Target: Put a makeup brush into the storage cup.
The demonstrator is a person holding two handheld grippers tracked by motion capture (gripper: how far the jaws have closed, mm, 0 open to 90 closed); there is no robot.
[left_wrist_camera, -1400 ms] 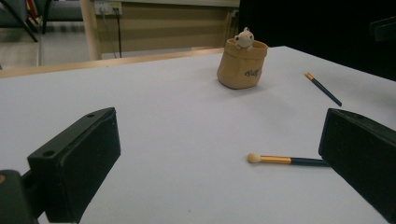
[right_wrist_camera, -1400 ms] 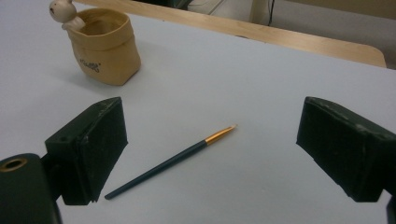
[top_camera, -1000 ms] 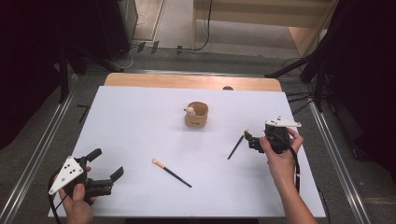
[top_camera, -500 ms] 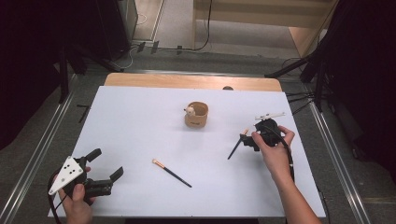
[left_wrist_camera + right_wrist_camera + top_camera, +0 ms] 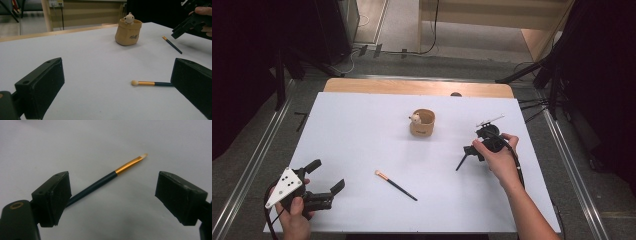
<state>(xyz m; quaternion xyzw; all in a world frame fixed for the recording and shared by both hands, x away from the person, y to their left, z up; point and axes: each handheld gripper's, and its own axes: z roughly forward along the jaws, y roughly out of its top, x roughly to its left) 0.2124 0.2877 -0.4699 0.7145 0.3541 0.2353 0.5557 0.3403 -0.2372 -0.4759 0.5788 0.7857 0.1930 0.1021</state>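
High view had my left gripper [image 5: 326,186] at the near left corner of the white table [image 5: 362,125], jaws spread wide and holding nothing, in the same spot as a second before. Just off its right jaw lay the first brush [image 5: 395,185], flat on the sheet, pale tip toward me. Farther out, well beyond both sets of jaws, stood the little tan pouch [image 5: 422,125] with a toy head poking from its mouth. To the right, my right gripper [image 5: 469,150] had changed: a second earlier it was higher and farther right, and by now I had dropped it down and inward over the second brush [image 5: 461,162], which had not shifted on the table. I judged that as the approach to a pick, with the grasp not yet made.

The right gripper view gave what the overhead could not: my jaws stood wide apart, empty, with the dark handle of the second brush [image 5: 95,185] running out from under my left pad [image 5: 56,195] and its gold band and pale tip lying in the gap, untouched. The left gripper view showed the first brush [image 5: 150,83] meeting the edge of its right pad [image 5: 192,85].
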